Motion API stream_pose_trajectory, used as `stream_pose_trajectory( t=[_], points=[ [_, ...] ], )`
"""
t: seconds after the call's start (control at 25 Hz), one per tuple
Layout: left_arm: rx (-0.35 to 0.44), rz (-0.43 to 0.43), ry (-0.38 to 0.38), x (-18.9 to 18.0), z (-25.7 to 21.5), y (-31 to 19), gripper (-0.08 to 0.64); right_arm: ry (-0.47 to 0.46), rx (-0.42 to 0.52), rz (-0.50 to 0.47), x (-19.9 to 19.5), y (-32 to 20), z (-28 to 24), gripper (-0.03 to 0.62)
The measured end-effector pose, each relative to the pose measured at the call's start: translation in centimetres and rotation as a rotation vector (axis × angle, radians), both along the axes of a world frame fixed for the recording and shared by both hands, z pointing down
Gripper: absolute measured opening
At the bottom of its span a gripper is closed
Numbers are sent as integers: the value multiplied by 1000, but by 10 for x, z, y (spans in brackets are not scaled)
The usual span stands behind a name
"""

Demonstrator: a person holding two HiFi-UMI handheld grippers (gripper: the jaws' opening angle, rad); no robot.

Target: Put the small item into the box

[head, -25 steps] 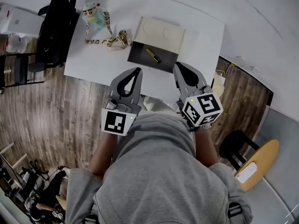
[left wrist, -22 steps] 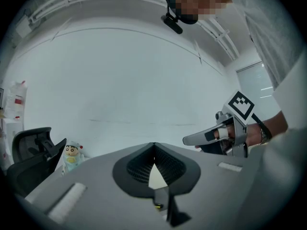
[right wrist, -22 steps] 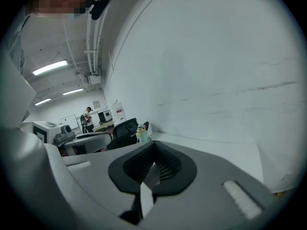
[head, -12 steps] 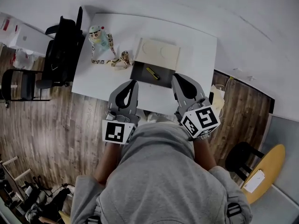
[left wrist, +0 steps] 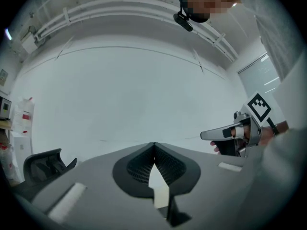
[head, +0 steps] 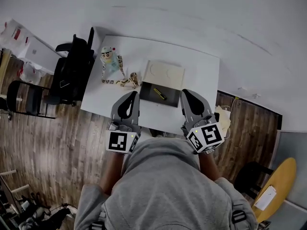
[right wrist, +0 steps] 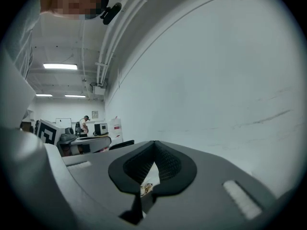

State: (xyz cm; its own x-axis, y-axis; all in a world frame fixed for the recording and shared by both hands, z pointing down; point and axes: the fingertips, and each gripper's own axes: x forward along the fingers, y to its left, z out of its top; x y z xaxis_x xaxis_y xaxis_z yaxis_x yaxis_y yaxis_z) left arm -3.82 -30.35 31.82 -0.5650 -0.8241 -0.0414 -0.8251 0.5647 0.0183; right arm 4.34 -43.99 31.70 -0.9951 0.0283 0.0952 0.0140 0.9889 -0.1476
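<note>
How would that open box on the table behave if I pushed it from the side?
Probably light: the box is shallow and holds only one small yellow item. It would likely slide rather than tip on the smooth white table. Its open lid lies flat behind it and may flop.

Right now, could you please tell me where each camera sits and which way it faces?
Head view: on the head, steeply down at table and box; hooded top, left gripper, right gripper show.
Left gripper view: on that gripper, along its shut jaws toward the wall; right gripper at right.
Right gripper view: likewise, facing the wall; left gripper at left.
Shared: both gripper views see the wall and each other's gripper.
</note>
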Motion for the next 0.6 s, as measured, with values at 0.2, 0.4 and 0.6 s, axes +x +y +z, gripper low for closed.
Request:
stream_pose_trajectory(
  t=[0.2,0.4,0.6],
  points=[
    [11,-24,-35,-9,-13,11,3,-31,13,22,0,-5,-12,14],
    [25,-53,-53,-12,-23,21,3,-51,19,31,3,-9,-18,14],
    [22,-57,-54,-7,-22,26,3,-51,33,19,4,-4,-23,14]
  ],
)
